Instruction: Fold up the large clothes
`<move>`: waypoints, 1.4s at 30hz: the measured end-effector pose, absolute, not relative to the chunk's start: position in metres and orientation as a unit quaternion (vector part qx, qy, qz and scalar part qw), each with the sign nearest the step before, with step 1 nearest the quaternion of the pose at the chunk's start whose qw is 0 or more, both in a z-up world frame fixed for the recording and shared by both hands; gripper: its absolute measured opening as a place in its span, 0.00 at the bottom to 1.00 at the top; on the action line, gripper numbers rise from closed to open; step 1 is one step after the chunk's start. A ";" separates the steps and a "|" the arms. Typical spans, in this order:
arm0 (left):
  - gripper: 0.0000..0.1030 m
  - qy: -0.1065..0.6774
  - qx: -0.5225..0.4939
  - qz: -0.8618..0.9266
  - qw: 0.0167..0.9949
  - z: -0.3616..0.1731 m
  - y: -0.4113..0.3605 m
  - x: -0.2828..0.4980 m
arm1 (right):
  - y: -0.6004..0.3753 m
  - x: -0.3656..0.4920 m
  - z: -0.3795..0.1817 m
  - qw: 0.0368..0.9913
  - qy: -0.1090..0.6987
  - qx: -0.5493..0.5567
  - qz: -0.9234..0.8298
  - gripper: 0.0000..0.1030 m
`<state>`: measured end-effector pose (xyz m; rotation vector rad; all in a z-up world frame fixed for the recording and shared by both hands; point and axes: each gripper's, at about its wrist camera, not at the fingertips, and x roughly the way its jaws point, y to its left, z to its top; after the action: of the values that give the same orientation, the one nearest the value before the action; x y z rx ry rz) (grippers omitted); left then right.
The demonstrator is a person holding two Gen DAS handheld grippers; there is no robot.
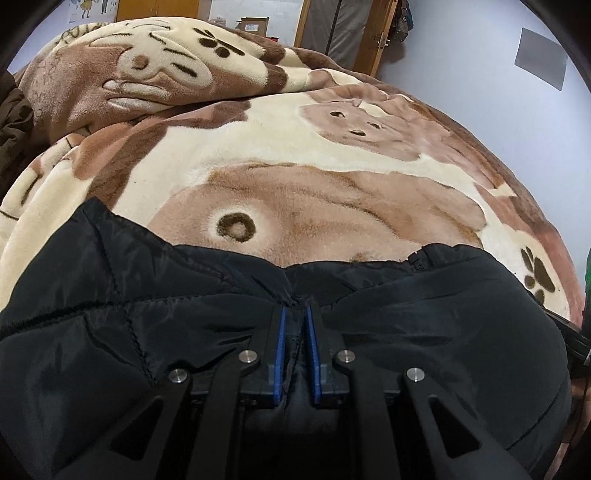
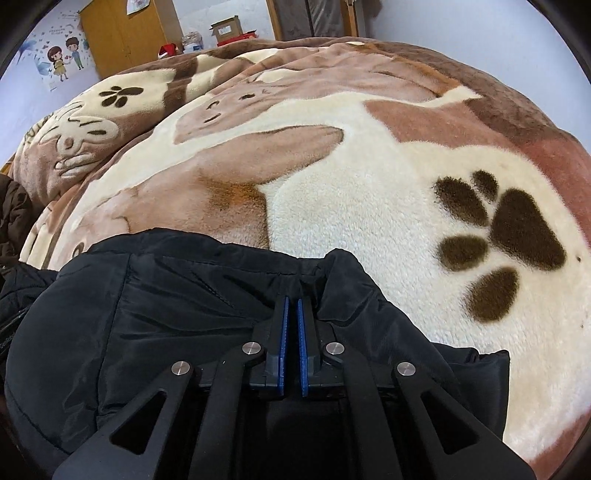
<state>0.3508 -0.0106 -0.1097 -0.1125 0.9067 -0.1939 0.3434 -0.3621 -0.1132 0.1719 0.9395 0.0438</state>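
A black padded jacket [image 1: 424,317] lies on a bed covered by a brown and cream plush blanket [image 1: 295,166]. My left gripper [image 1: 295,308] is shut on a bunched fold of the jacket near its far edge, with black fabric pinched between the blue pads. A zip end shows at that edge to the right. In the right wrist view the same black jacket [image 2: 166,314] fills the lower left over the blanket [image 2: 369,203]. My right gripper [image 2: 292,299] is shut on a gathered edge of the jacket, its blue pads almost touching.
A dark brown garment [image 1: 14,118] lies at the bed's left side. Behind the bed stand a yellow wooden cabinet [image 2: 122,33], a cardboard box [image 2: 229,27] and a door frame [image 1: 376,33]. A large paw print [image 2: 509,229] marks the blanket right of the jacket.
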 end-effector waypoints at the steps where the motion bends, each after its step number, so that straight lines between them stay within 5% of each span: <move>1: 0.14 0.437 -0.055 -0.094 0.893 -0.110 -0.011 0.351 | -0.362 0.343 -0.114 0.888 0.452 0.082 0.020 0.02; 7: 0.13 0.452 -0.051 -0.093 0.886 -0.105 -0.011 0.356 | -0.359 0.344 -0.112 0.885 0.459 0.073 0.017 0.02; 14: 0.13 0.413 -0.042 -0.076 0.907 -0.041 0.038 0.335 | -0.370 0.340 -0.088 0.877 0.471 0.096 0.029 0.02; 19: 0.13 0.445 -0.080 -0.054 0.890 -0.069 0.090 0.338 | -0.373 0.313 -0.055 0.902 0.424 0.084 0.014 0.06; 27: 0.13 0.419 -0.099 -0.072 0.900 -0.104 0.080 0.341 | -0.381 0.313 -0.092 0.903 0.423 0.076 -0.010 0.06; 42: 0.13 0.420 -0.073 -0.052 0.903 -0.102 0.072 0.342 | -0.378 0.322 -0.098 0.897 0.439 0.055 -0.025 0.04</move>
<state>0.3418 0.0717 -0.1022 -0.1514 0.8693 -0.1080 0.3216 -0.3775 -0.0981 0.1144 0.9090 -0.0515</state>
